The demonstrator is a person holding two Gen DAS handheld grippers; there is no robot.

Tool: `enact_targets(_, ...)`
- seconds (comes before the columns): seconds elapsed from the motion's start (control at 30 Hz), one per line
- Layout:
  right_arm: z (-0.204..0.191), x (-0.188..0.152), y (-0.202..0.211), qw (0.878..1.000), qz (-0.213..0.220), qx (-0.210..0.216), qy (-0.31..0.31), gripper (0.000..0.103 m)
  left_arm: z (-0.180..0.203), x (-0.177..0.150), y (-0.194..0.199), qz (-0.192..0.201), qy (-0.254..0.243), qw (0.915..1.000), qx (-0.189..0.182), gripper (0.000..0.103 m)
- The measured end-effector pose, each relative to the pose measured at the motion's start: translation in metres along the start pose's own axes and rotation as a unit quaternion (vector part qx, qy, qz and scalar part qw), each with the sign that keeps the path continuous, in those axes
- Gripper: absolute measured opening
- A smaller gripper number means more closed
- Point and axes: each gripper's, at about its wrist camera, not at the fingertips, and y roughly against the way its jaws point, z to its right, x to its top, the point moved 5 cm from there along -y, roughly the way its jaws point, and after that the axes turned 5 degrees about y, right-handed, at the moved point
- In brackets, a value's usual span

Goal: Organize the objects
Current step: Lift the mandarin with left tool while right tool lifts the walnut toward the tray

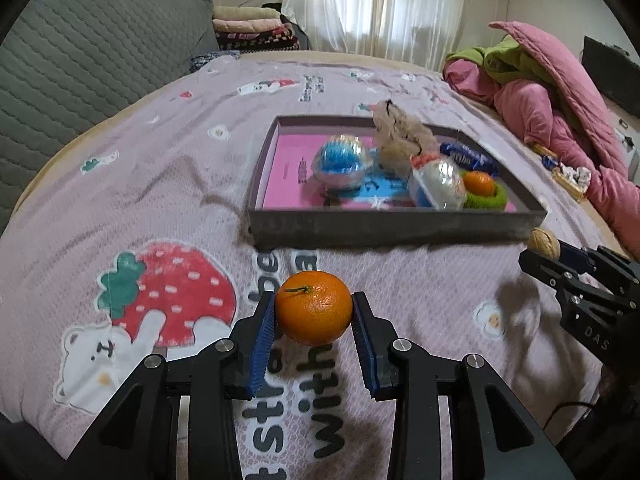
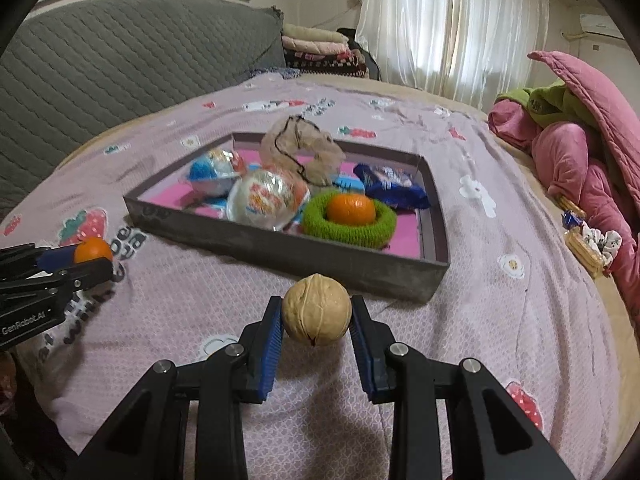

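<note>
Broadly, a bed with a lilac printed bedspread (image 1: 160,184) carries everything listed. Grey quilted cushion (image 1: 92,52) at its far left; heap of pink and green bedding (image 1: 560,92) at its far right. Grey shallow box with a pink floor (image 2: 280,246), mid-bed, holding: a crumpled beige net pouch with a black cord (image 2: 304,148) at the back, a blue snack packet (image 2: 390,186) at the right, two clear plastic-wrapped egg-shaped toys (image 2: 268,200), and a green fuzzy ring (image 2: 348,226) with a small mandarin (image 2: 351,209) sitting inside it. Left hand-held gripper (image 1: 314,320), part open, blue pads pressed on either side of a second mandarin (image 1: 314,307), stem upward, held in front of the box's near wall. Right hand-held gripper (image 2: 316,318), part open, pads clamped on a walnut (image 2: 316,309), held just before the box's near right corner. Loose wrapped snacks (image 2: 584,240) lie by the pink bedding, well apart from the box.
</note>
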Motion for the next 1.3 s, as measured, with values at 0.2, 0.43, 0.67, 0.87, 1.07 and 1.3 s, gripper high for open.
enact_targets(0.2,0.004,0.024,0.022,0.999,0.039,0.002,-0.001,0.033,0.007,0.03,0.01,0.025,0.002,0.9997,-0.004,0.038)
enact_targets(0.43,0.017,0.066,0.044,0.996,0.086,-0.004,0.002,0.033,0.024,0.074,0.018,0.055,-0.008,0.9984,-0.011,0.038)
enact_targets(0.67,0.028,0.102,0.055,0.993,0.119,-0.014,0.006,0.033,0.041,0.105,0.024,0.075,-0.02,0.9968,-0.019,0.038)
enact_targets(0.87,0.037,0.115,0.045,0.992,0.128,-0.019,0.002,0.033,0.05,0.12,0.016,0.076,-0.024,0.9965,-0.025,0.038)
enact_targets(1.07,0.044,0.099,0.022,0.994,0.105,-0.015,-0.001,0.033,0.051,0.119,-0.008,0.066,-0.022,0.9973,-0.023,0.038)
enact_targets(1.3,0.057,0.081,0.003,0.997,0.075,-0.013,-0.016,0.033,0.046,0.105,-0.04,0.039,-0.014,0.9989,-0.023,0.038)
